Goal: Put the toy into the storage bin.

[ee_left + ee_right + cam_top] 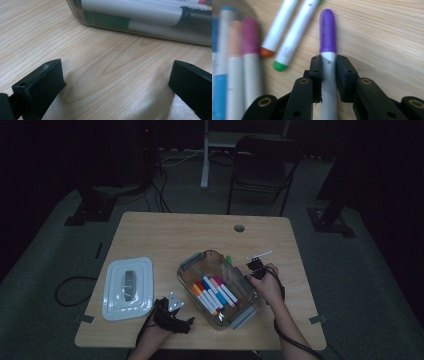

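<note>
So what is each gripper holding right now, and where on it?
The right gripper is shut on the purple-capped marker, clamping its white barrel just below the cap. The left gripper is open, holding nothing.

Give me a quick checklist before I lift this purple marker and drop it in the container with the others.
1. Right gripper clamped on the purple marker: ok, both pads press its white barrel.
2. Grip centred: cannot tell, the barrel's rear is hidden.
3. Neighbouring orange marker and green marker clear of the held one: ok, they lie apart.
4. Container open: ok, the lid lies aside on the table.
5. Left gripper out of the way: ok, open, beside the container.
</note>
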### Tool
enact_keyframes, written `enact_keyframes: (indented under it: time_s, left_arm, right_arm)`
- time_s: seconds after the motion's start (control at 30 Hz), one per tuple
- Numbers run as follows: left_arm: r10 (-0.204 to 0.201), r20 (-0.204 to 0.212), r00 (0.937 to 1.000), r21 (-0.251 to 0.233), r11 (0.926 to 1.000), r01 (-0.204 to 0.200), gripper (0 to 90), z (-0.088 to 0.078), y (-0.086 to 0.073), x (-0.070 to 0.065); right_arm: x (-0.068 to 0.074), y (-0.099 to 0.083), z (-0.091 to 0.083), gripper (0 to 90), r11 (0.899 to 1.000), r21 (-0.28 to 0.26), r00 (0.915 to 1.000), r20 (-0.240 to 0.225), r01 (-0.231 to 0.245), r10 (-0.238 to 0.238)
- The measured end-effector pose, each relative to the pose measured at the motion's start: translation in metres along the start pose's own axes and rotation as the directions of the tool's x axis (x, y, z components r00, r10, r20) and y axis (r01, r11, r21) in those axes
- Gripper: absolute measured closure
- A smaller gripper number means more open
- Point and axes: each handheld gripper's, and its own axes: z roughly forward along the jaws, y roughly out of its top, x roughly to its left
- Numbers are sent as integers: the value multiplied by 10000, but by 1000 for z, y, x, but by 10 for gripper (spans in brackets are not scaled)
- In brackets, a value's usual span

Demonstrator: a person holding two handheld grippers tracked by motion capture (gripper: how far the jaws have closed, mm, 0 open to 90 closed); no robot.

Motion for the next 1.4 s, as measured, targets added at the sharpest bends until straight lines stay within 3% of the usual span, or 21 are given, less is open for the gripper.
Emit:
enact_keyframes:
  time_s: [0.13,0.27,0.43,0.6,0.63,0.7,0.9,1.17,1.4]
  left_arm:
    - [-4,-4,10000,-5,10000,4,5,0,0,0]
    - [-2,-1,10000,-2,10000,2,5,0,0,0]
    - [-2,0,10000,-3,10000,2,5,0,0,0]
    - [-2,-5,10000,-5,10000,2,5,0,0,0]
    - [-1,-4,10000,-4,10000,1,5,0,0,0]
    - [-2,0,10000,0,10000,2,5,0,0,0]
    - [-13,-10,10000,-23,10000,13,5,0,0,0]
    - [-15,-3,10000,-15,10000,15,5,0,0,0]
    - [-16,-3,10000,-11,10000,16,5,0,0,0]
  right_arm:
    - [-9,-3,-8,763,9983,-85,9984,-28,-571,570]
    - [-15,-4,-21,763,9961,-336,9966,-107,-817,814]
    - [-19,-2,-38,763,9932,-612,9946,-372,-990,968]
    - [-13,4,-72,763,9891,-1180,9945,-666,-878,803]
    - [-13,4,-72,763,9891,-1180,9945,-666,-878,803]
    - [-5,9,-92,763,9847,-1573,9939,-913,-753,614]
    - [20,18,-121,763,9802,-1976,9912,-1316,-121,-143]
    - [50,25,-137,763,9694,-2373,9796,-1713,622,-1048]
    - [86,31,-138,763,9609,-2424,9586,-2146,1336,-1874]
